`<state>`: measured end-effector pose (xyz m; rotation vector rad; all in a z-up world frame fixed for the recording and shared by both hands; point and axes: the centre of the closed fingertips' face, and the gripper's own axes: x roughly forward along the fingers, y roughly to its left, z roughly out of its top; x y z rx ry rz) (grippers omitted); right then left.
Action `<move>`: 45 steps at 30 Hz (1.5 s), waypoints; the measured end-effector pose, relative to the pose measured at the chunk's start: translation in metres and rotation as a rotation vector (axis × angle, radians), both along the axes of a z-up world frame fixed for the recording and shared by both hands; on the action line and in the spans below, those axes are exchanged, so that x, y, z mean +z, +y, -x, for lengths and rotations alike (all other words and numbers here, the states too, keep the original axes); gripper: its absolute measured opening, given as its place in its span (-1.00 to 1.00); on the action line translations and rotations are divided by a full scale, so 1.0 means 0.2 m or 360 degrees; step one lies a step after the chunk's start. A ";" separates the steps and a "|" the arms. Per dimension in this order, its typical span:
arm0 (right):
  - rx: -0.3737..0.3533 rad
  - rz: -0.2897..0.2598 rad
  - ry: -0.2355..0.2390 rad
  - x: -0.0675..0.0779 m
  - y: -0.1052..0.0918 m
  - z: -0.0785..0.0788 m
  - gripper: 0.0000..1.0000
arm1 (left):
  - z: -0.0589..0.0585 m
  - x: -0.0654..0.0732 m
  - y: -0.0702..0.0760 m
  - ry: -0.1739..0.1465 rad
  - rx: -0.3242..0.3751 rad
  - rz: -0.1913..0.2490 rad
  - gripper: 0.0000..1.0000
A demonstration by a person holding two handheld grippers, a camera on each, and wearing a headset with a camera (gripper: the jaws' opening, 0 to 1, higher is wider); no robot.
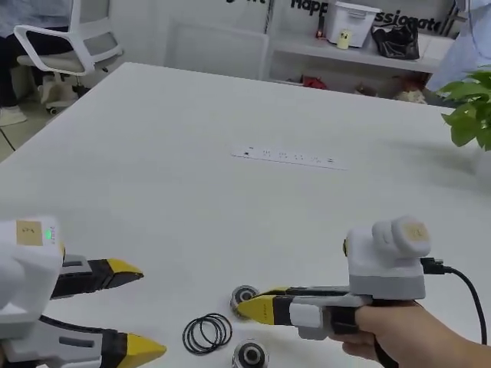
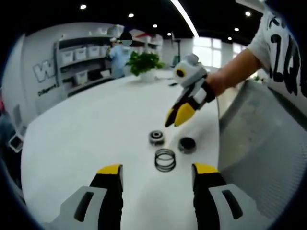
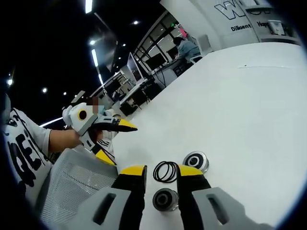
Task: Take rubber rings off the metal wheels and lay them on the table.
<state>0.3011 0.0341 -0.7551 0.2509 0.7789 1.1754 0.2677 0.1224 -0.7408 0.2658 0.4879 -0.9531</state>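
Rubber rings [image 2: 165, 159] just ahead of jaws

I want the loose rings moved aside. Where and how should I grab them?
Probably pinch the rubber rings across their stacked bands, one jaw inside the loop and one outside, coming from above: they lie flat on the table, too thin for a side approach.

Matt white table [image 1: 230, 115], black rubber rings [image 1: 207, 333], shiny metal wheels [image 1: 244, 296].
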 end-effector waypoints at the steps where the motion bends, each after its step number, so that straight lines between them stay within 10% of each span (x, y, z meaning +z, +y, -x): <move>1: 0.0003 0.0001 -0.0007 0.00 0.00 0.00 -0.54 | 0.00 0.00 0.00 0.0002 -0.0002 0.0002 0.18; 45: 0.0035 0.0028 -0.0304 0.08 -0.07 -0.01 0.03 | 0.00 0.01 -0.01 0.0010 -0.0006 0.0000 0.19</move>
